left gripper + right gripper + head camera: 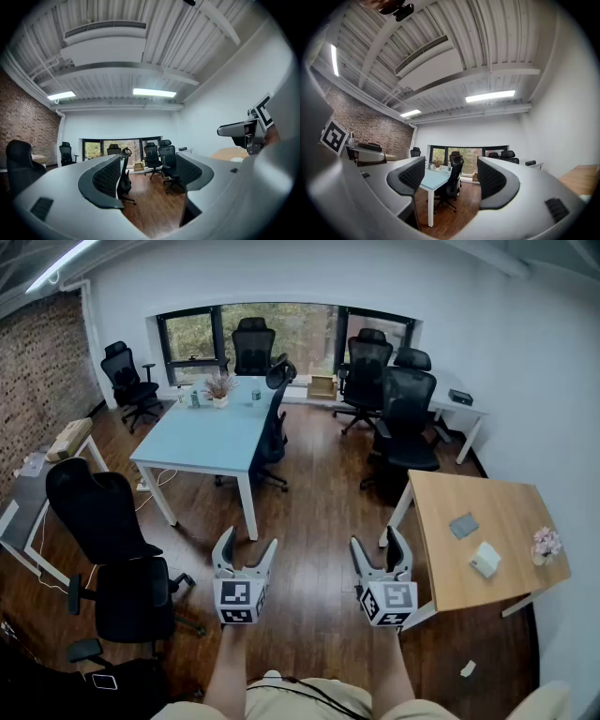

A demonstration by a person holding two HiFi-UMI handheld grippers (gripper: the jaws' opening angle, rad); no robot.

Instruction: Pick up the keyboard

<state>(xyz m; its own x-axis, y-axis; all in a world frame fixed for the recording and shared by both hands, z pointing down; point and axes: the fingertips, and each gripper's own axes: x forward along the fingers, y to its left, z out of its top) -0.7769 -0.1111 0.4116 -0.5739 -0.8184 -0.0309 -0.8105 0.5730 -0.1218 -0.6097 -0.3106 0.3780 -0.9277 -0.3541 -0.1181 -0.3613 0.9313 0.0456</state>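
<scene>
Dark wooden floor (319, 502) fills this office. Held level over it, side by side, the left gripper (247, 547) has its jaws spread wide with only air between them, and the right gripper (379, 545) likewise (nothing touches its pads). Just right of it stands a wooden table (497, 507) bearing a flat grey item (463, 526), a white box (485, 560) and pink flowers (546, 543); a pale blue table (202, 442) lies ahead. Which thing is the keyboard cannot be told from here.

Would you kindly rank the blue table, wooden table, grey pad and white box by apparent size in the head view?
1. Wooden table (nearer the camera, so unsure)
2. Blue table
3. White box and grey pad look alike.
</scene>
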